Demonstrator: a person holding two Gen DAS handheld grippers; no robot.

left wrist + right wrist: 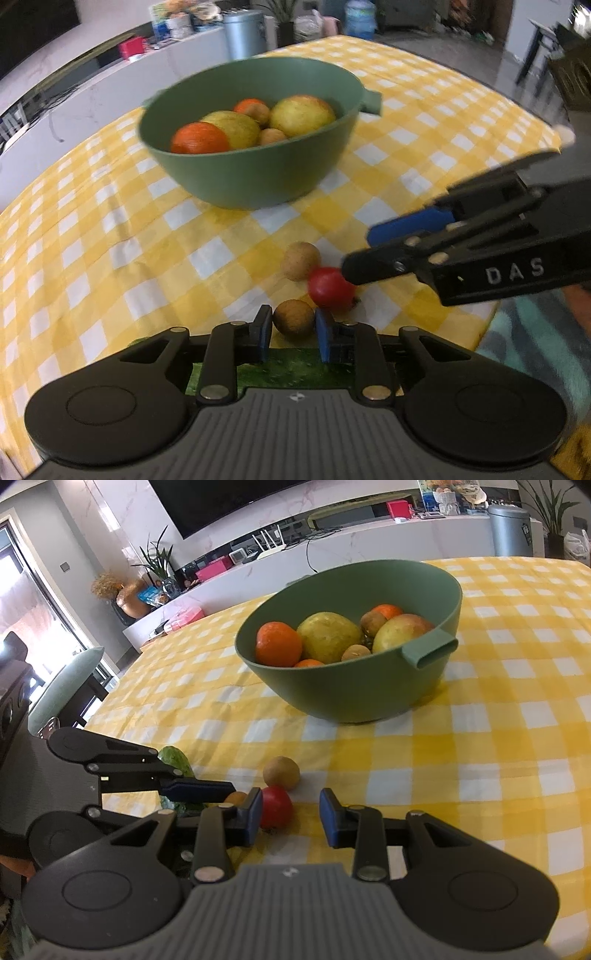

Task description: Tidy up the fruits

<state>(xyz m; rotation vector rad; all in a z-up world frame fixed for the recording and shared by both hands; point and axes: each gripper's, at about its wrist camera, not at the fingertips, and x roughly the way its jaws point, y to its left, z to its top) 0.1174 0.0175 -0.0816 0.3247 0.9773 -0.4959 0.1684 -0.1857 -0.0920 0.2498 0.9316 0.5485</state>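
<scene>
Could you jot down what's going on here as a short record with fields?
Surface: yellow-and-white checked tablecloth
Container: green plastic bowl, holding oranges, yellow-green fruits and small brown ones
Left claw: closed on a small round brown fruit
Right claw: open, one finger against a small red tomato
Loose: another small brown fruit, a green cucumber

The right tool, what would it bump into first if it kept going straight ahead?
Probably the red fruit, which sits just ahead beside the left pad of the right tool. Past it lies a brown fruit, though depth is unclear.
</scene>
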